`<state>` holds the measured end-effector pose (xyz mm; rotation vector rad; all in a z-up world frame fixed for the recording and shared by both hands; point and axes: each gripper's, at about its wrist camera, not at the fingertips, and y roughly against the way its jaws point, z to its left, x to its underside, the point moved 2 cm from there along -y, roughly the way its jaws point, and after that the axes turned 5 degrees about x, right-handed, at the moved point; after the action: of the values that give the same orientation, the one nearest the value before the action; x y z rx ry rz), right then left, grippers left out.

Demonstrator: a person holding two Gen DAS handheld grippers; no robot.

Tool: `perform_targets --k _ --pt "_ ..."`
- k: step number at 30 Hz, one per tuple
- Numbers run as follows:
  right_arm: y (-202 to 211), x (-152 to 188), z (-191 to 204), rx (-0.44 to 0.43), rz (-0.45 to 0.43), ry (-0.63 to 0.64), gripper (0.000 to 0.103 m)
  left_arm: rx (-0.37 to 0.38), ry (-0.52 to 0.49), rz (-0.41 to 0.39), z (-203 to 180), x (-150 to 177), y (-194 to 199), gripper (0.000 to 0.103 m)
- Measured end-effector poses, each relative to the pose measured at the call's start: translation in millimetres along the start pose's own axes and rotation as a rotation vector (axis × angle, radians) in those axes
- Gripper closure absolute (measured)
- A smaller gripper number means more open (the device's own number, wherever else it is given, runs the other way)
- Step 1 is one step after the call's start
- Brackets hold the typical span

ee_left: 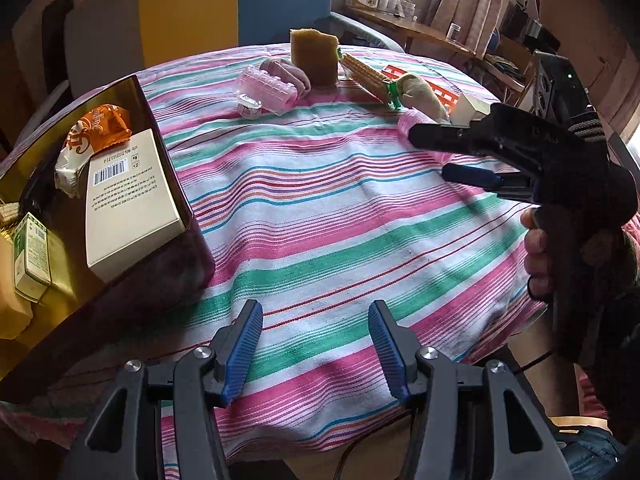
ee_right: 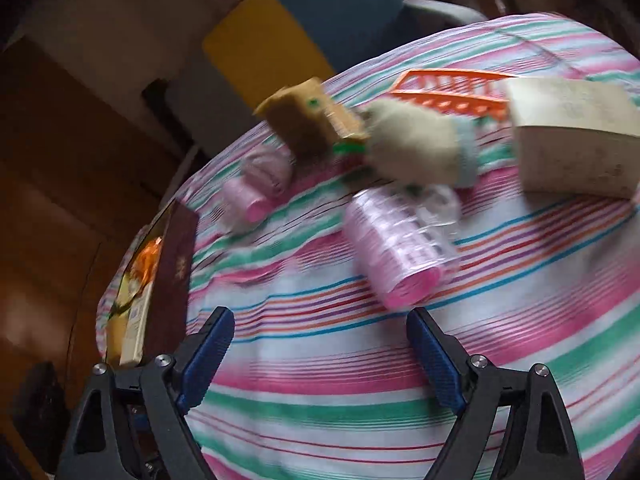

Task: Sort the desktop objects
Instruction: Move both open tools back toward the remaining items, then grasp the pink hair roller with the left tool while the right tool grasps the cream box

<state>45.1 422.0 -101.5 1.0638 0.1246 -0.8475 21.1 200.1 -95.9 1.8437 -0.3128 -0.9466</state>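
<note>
A dark gold-lined box (ee_left: 176, 184) stands at the table's left and holds a cream carton (ee_left: 124, 200), an orange snack packet (ee_left: 96, 132) and a small green carton (ee_left: 30, 256). My left gripper (ee_left: 316, 344) is open and empty above the striped cloth near the box. My right gripper (ee_right: 320, 354) is open and empty, just short of a pink hair roller (ee_right: 400, 244). In the left wrist view the right gripper (ee_left: 436, 152) hovers at the right by that roller (ee_left: 416, 120). A second pink roller (ee_left: 268, 88), a brown sponge (ee_left: 314, 58), a toy corn cob (ee_left: 366, 76) and a beige sock (ee_left: 424, 94) lie at the far side.
An orange plastic rack (ee_right: 448, 88) and a cream box (ee_right: 576, 136) lie at the far right of the table. A pink sock (ee_left: 288, 72) lies beside the sponge. A blue and yellow chair (ee_left: 236, 4) stands behind the table. The striped cloth (ee_left: 320, 220) covers the round table.
</note>
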Motion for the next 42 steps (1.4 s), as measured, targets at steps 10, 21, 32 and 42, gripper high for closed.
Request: perform_targets --k 10,21,32,42 --pt "71 -65 -52 0.270 -0.182 0.056 0.008 0.021 -0.022 0.010 -6 -3 -7 0.047" --pt "77 -124 -153 0.431 -0.128 -0.055 0.007 0.173 -0.048 -0.009 -54 -87 -26 0.042" --pt "62 -86 -155 0.263 -0.053 -0.066 0.007 0.165 -0.010 0.089 -102 -148 -99 0.039" --pt "63 -80 -169 0.223 -0.103 -0.122 0.007 0.103 0.035 0.119 -110 -164 -135 0.033"
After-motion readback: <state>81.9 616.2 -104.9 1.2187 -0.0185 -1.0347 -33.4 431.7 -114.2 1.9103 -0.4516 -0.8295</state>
